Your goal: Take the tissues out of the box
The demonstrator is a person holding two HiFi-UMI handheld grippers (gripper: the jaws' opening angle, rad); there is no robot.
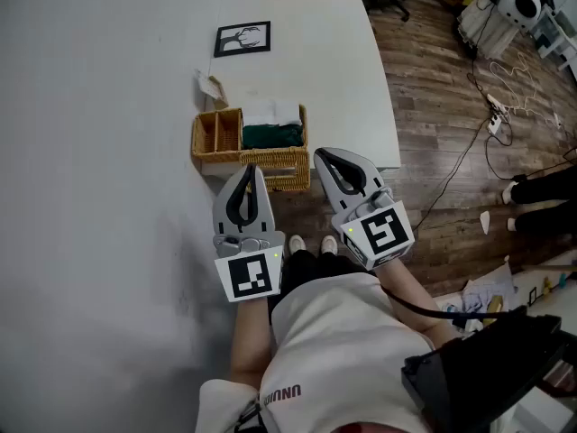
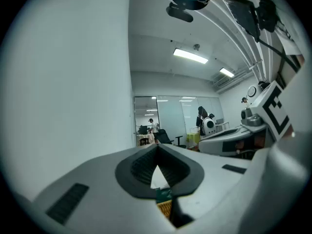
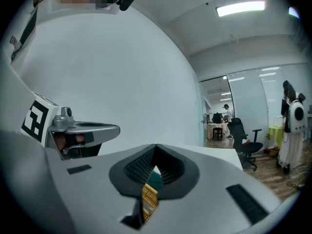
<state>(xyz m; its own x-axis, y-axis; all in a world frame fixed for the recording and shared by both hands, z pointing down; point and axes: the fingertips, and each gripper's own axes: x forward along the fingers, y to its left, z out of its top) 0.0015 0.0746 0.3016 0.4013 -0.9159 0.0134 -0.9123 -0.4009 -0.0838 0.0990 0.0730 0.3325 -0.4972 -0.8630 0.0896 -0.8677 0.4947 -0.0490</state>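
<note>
A wicker basket (image 1: 287, 160) stands on the white table (image 1: 325, 61). Its right compartment holds a dark green tissue box (image 1: 272, 136), with white tissue (image 1: 270, 113) just behind it. My left gripper (image 1: 251, 170) hovers over the basket's near edge, shut and holding nothing. My right gripper (image 1: 321, 156) sits just right of the basket, also shut and holding nothing. In the left gripper view the left gripper (image 2: 157, 150) has its jaw tips together, with a sliver of green box (image 2: 163, 195) showing below them. The right gripper (image 3: 155, 150) shows the same over a strip of wicker (image 3: 149, 199).
A black-framed picture (image 1: 242, 39) lies farther back on the table and a crumpled tissue (image 1: 209, 87) sits by the basket's far left corner. The table's right edge (image 1: 389, 106) drops to a wood floor with cables (image 1: 487, 120). A white wall runs along the left.
</note>
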